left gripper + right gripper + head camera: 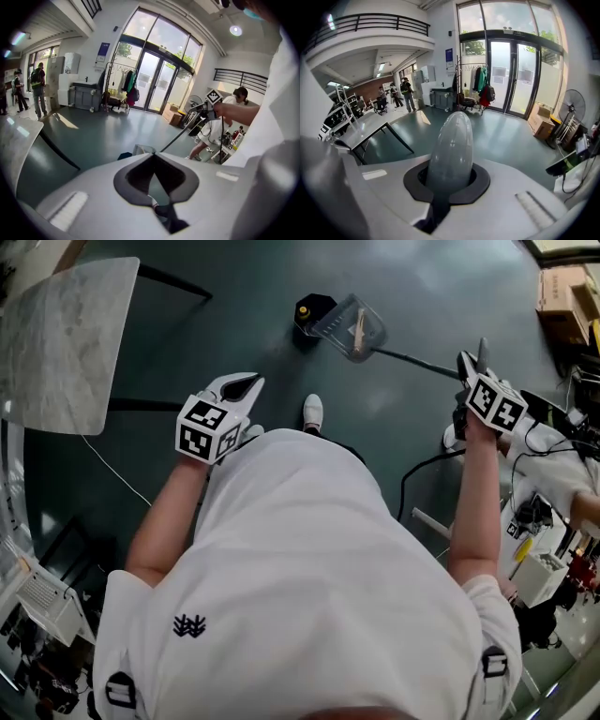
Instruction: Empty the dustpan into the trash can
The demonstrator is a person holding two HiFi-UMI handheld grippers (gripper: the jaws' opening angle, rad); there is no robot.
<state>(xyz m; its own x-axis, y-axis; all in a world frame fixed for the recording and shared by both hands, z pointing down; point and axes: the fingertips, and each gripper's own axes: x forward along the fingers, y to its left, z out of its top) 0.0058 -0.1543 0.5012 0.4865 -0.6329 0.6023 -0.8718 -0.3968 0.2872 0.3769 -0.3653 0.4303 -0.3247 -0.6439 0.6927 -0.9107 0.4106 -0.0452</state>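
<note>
Head view: right claw [474, 360] clenched on dustpan handle [412, 360], dustpan [349, 327] tipped at trash can [307, 311]; left claw [240, 388] closed, empty. Hold lip over the opening, tilt gently.

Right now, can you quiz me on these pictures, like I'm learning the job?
1. Which hand-held gripper grips the dustpan handle? A the left one, B the right one, C both.
2. True or false: the dustpan lies flat on the table.
3. Fill in: the left hand-held gripper is shut and holds ____.

Key
1. B. The right hand-held gripper is shut on the handle.
2. False. The dustpan is held up by the trash can, away from the table.
3. Nothing.
</note>
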